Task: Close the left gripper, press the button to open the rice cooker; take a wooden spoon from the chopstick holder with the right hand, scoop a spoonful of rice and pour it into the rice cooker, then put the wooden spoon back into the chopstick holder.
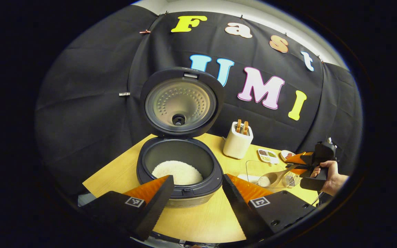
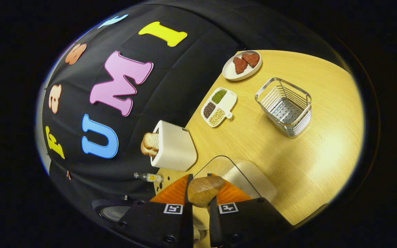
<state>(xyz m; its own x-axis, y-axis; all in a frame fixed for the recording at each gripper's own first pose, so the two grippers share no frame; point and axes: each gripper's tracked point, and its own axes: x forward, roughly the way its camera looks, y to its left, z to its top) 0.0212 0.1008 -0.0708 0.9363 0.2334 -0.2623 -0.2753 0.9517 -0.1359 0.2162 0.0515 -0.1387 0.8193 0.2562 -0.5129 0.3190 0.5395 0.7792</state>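
The left gripper (image 1: 195,193) hangs wide open and empty before the cooker (image 1: 179,172), whose lid is up with rice inside. Farther right, the right gripper (image 1: 300,164) clamps a spoon (image 1: 271,177) heaped with rice over a clear container (image 1: 253,167). Pouring and returning the spoon to the wire holder (image 2: 284,106) seem left.

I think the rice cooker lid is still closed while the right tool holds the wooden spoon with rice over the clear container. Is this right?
Not quite: the rice cooker lid stands open, as the left gripper view shows. The rest holds: the right tool grips the wooden spoon with rice over the clear container.
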